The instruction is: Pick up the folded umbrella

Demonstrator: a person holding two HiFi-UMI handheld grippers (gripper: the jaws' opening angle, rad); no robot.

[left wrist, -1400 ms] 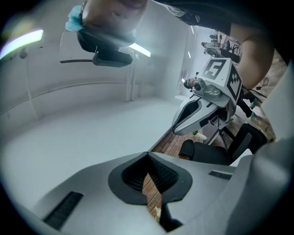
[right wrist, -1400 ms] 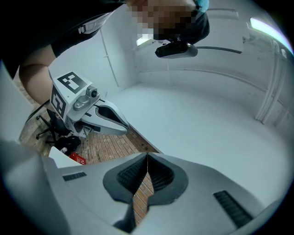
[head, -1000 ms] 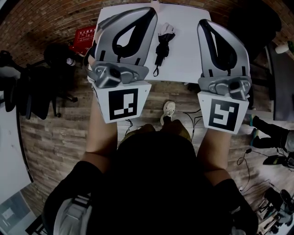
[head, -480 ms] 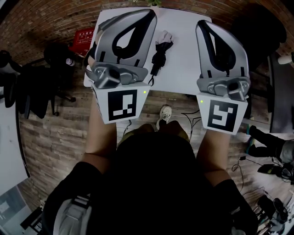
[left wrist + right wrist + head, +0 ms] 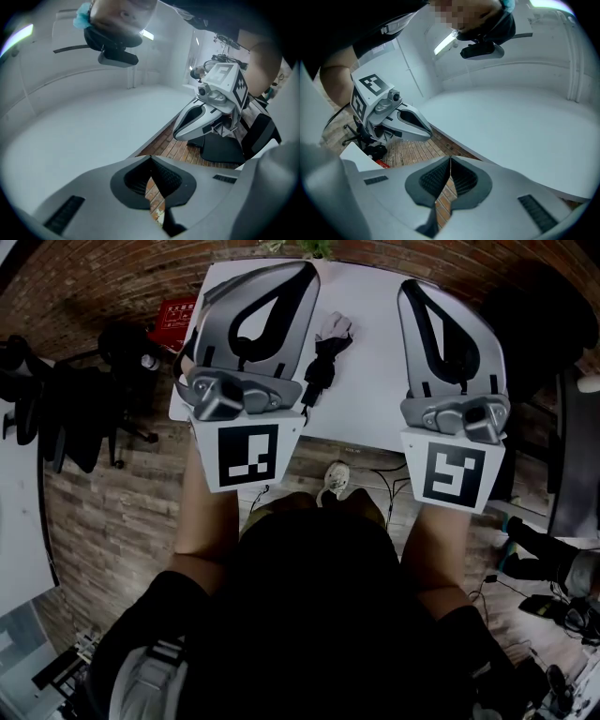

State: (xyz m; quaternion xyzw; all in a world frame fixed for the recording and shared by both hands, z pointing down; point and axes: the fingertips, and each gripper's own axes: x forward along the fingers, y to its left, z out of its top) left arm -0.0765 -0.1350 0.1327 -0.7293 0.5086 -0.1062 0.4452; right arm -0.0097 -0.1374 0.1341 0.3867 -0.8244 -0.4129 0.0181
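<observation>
The folded umbrella (image 5: 322, 360) is black with a pale bunched end. It lies lengthwise on the white table (image 5: 375, 381) in the head view, between my two grippers. My left gripper (image 5: 302, 273) hovers over the table just left of the umbrella, jaws shut and empty. On the umbrella's right, farther off, my right gripper (image 5: 412, 289) is also shut with nothing in it. In the left gripper view my left gripper (image 5: 151, 160) has its pads meeting at the tip, and so does my right gripper (image 5: 450, 161) in its own view. Neither gripper view shows the umbrella.
Black office chairs (image 5: 56, 409) stand on the wood floor to the left. A red box (image 5: 174, 313) sits by the table's left corner. A dark chair (image 5: 530, 324) is to the right of the table, and cables (image 5: 553, 606) lie on the floor at lower right. A green plant (image 5: 309, 247) is at the table's far edge.
Both grippers have advanced over the table. The table's near edge and the umbrella now sit lower in the head view, closer to me. Both jaws stayed shut.
</observation>
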